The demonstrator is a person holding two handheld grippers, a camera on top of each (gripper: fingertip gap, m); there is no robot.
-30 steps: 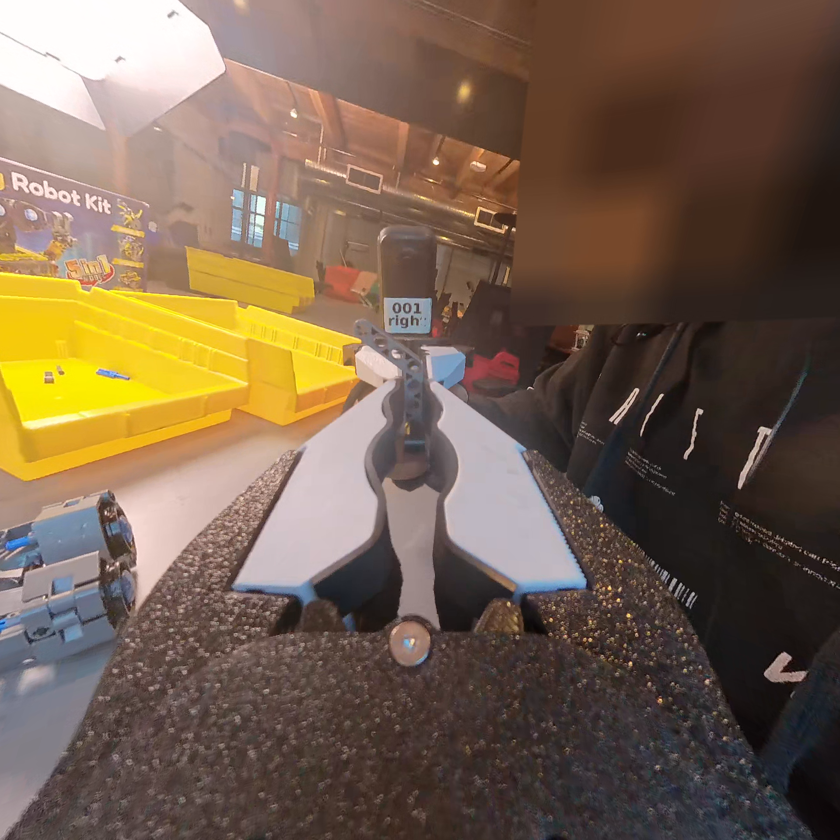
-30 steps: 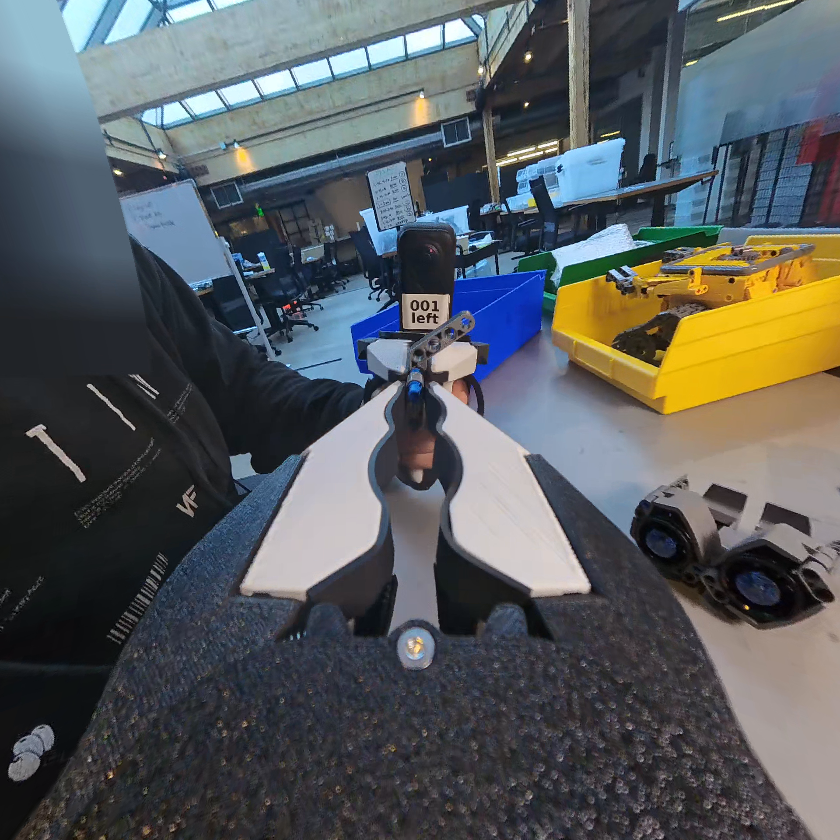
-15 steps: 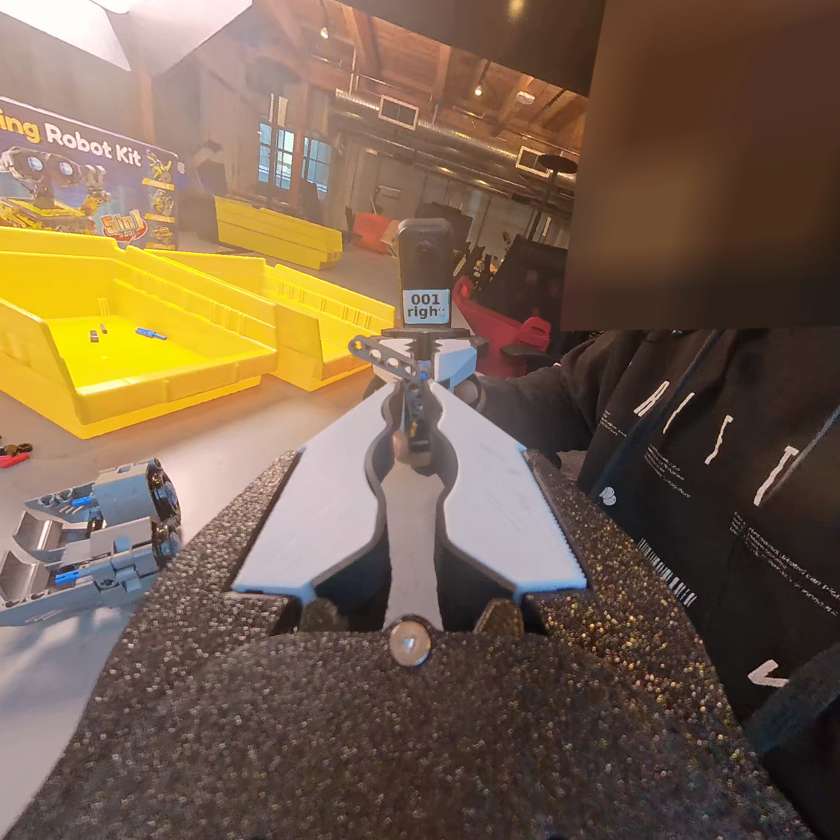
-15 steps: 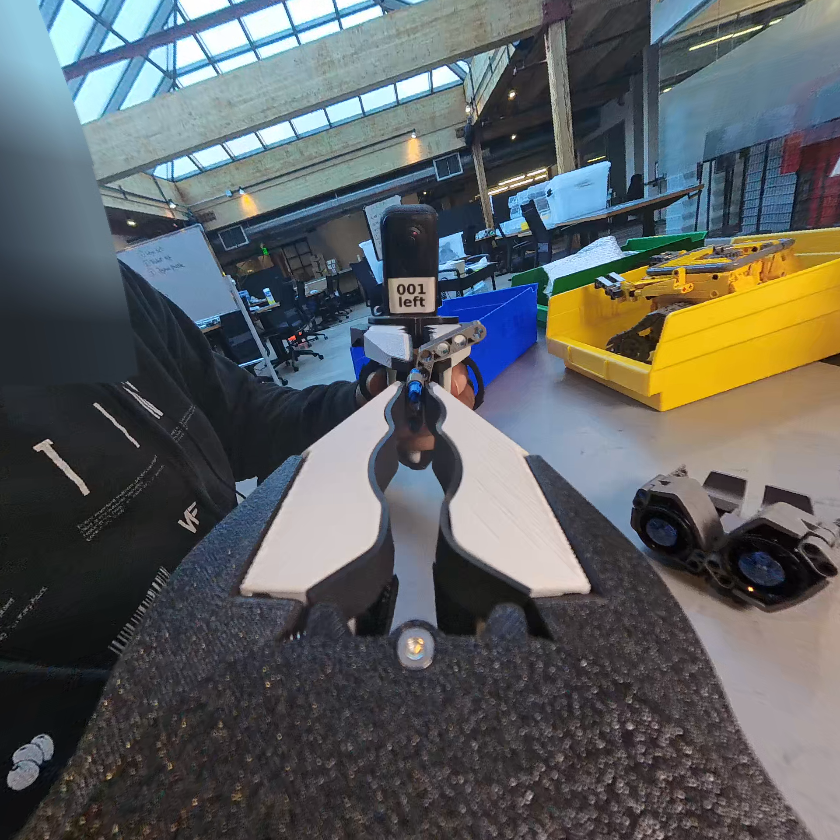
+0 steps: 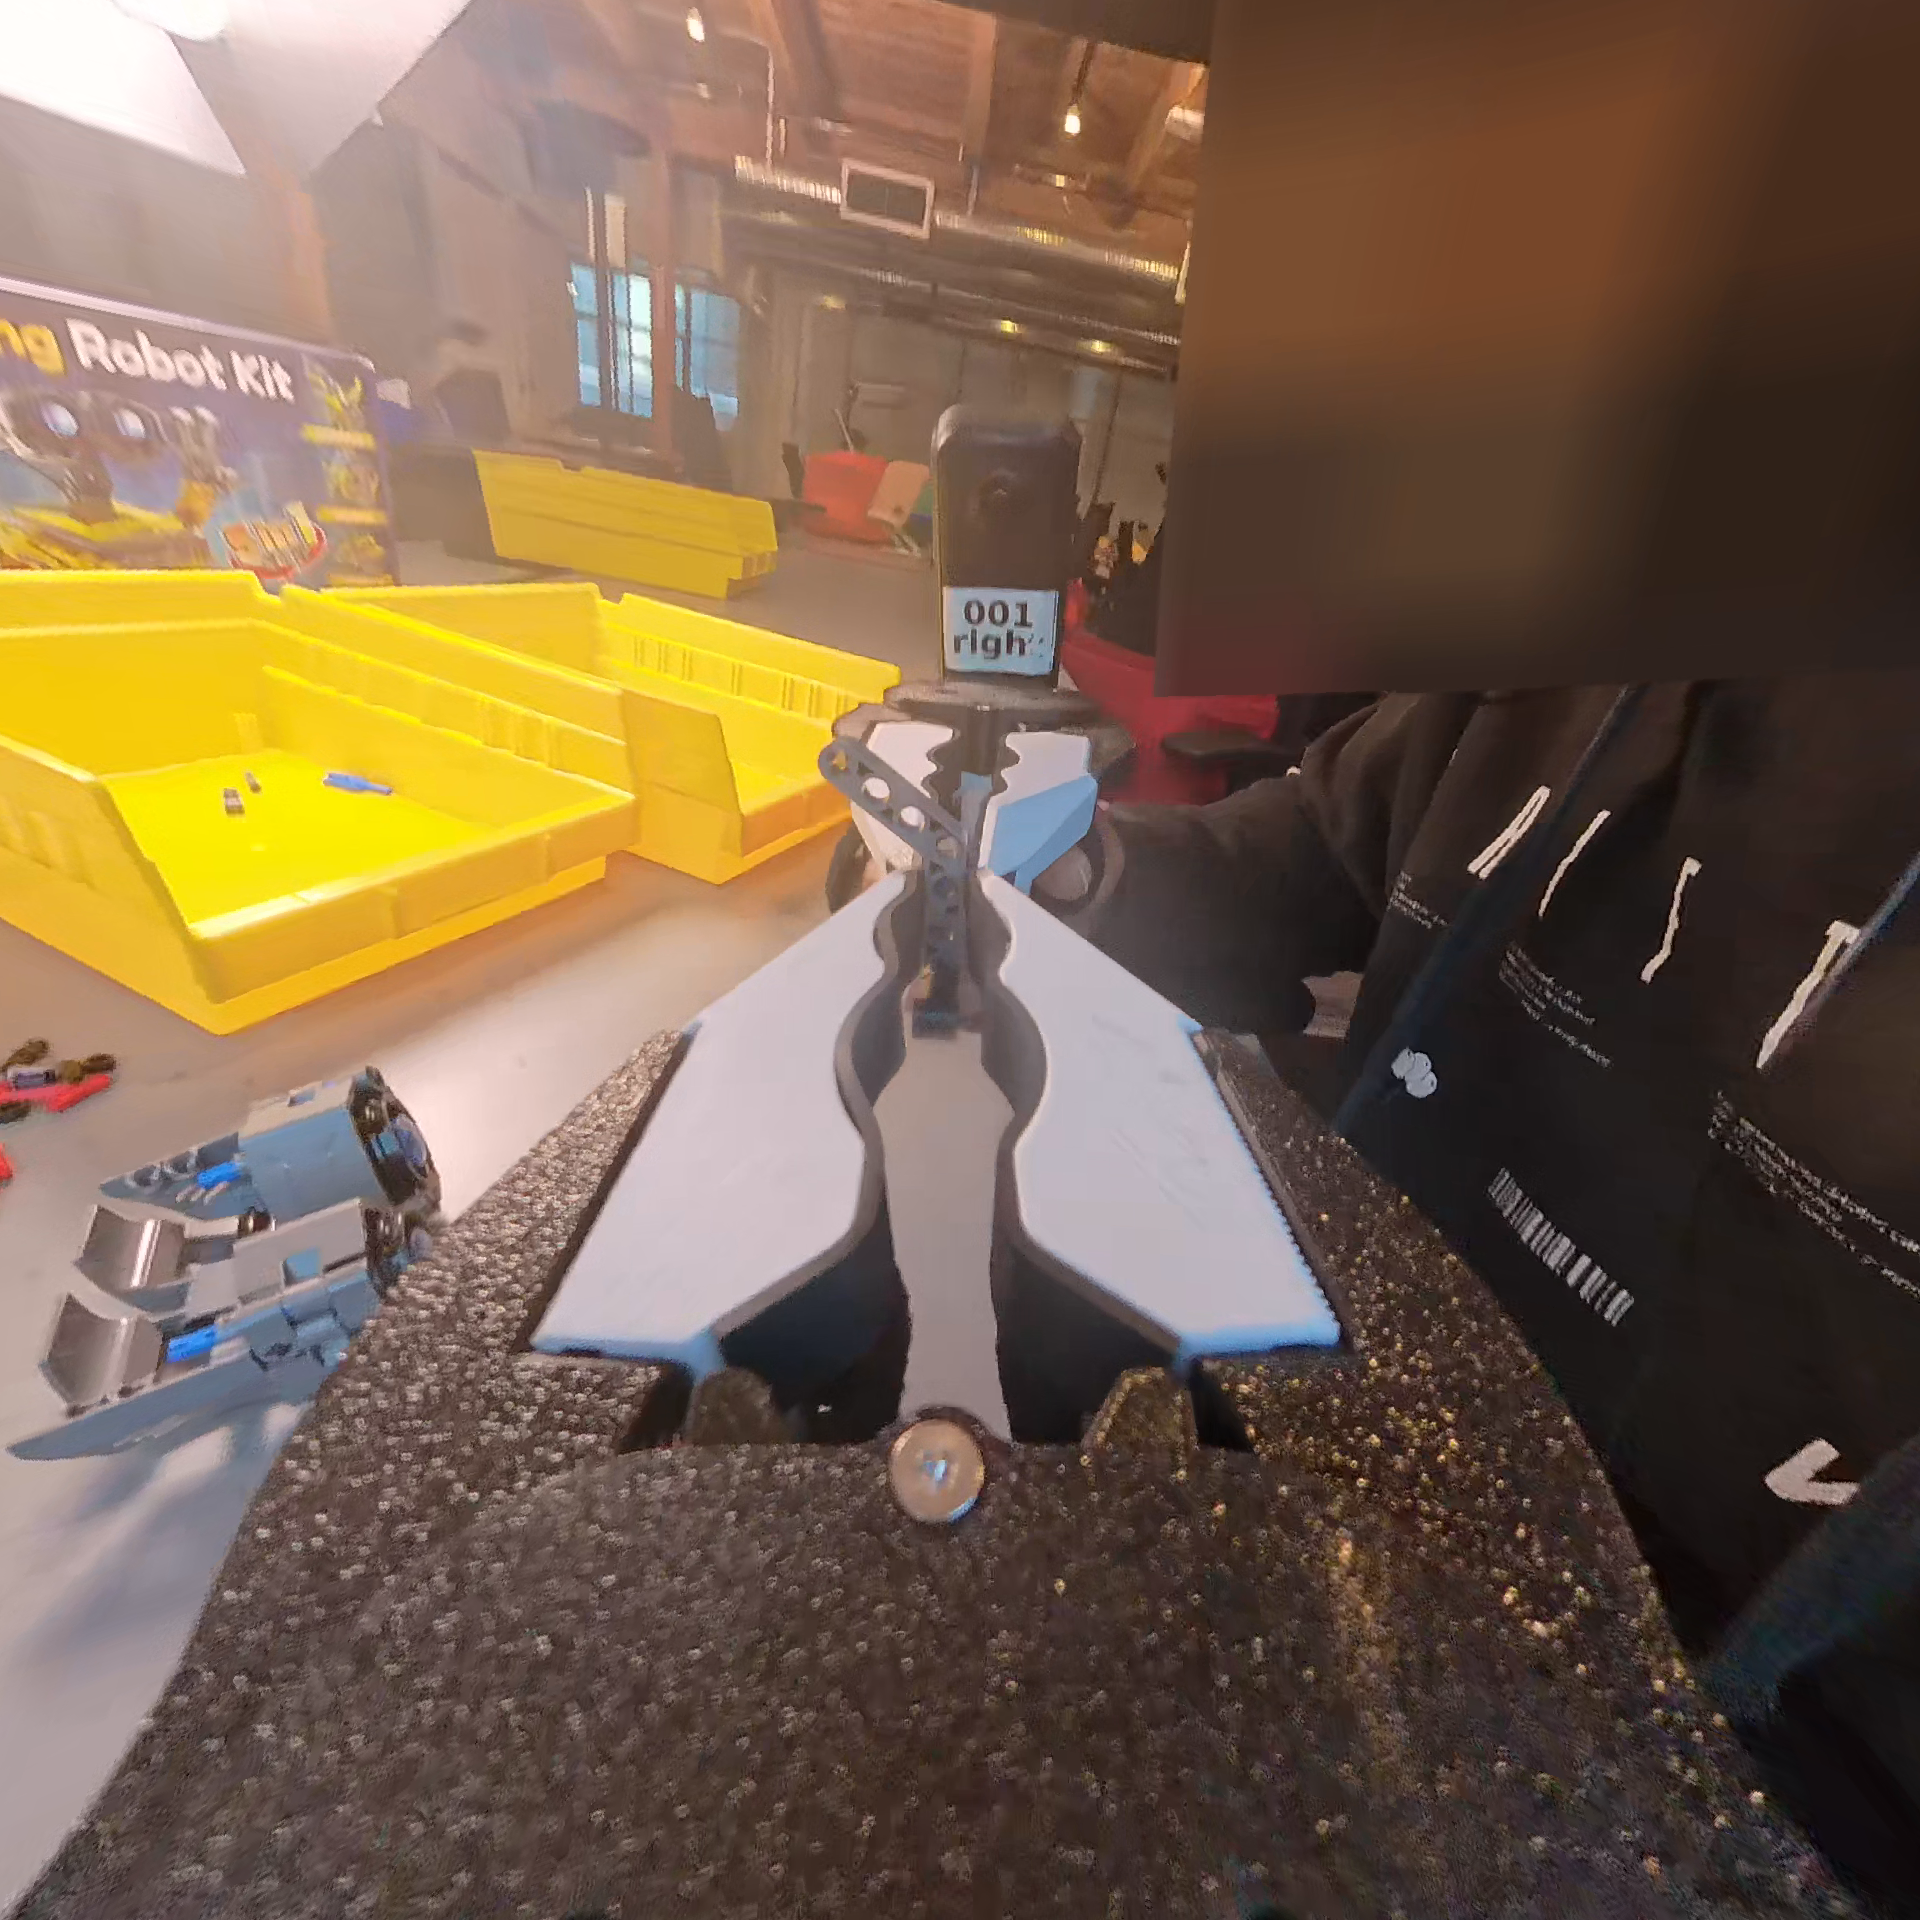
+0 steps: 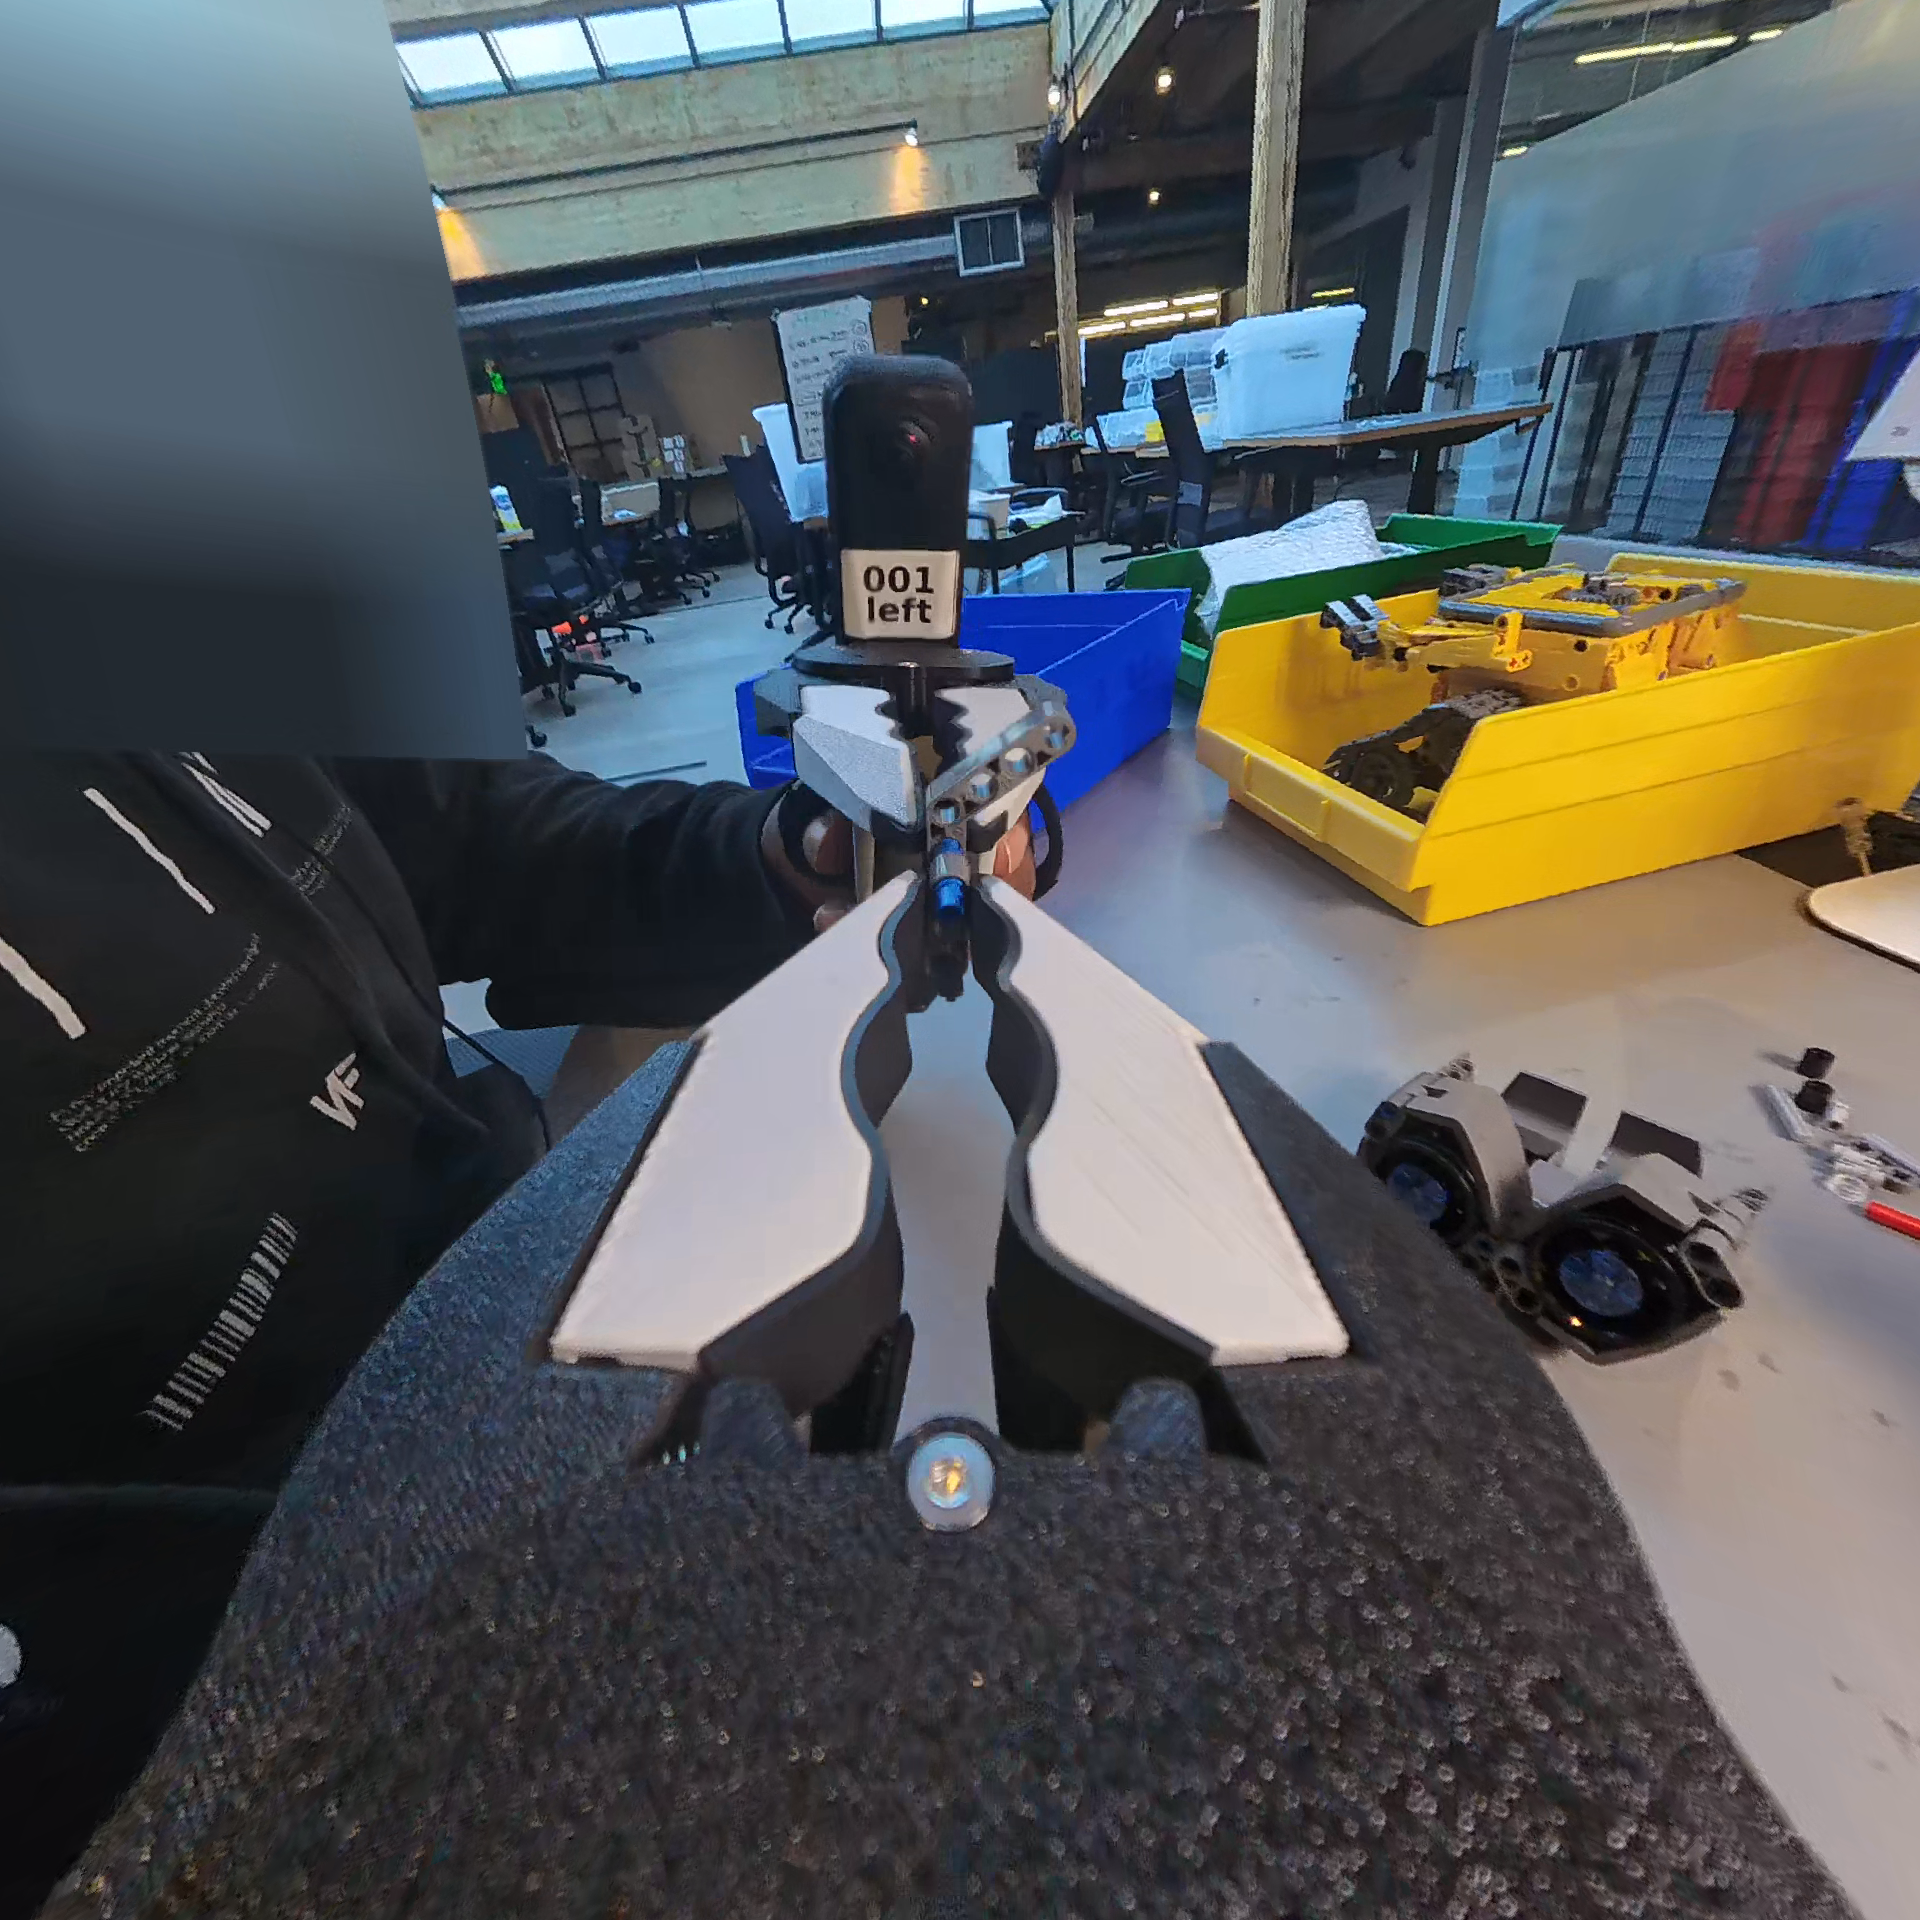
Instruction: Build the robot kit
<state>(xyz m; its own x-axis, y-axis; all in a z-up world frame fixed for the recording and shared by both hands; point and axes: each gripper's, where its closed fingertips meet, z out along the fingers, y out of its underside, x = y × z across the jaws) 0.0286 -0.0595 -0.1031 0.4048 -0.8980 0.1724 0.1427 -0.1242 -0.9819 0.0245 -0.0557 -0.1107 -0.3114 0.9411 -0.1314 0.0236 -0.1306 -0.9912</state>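
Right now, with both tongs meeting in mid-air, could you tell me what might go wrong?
1. The right tongs pinch the small blue pin only at their tips; a skewed push against the beam could pop it out.
2. The left tongs grip the beam at one end while the rest sticks out sideways, so pressure may pivot it.
3. A dropped pin could get lost among the loose parts on the table.

Both wrist cameras face each other closely, sharing the grey beam (image 5: 906,821).
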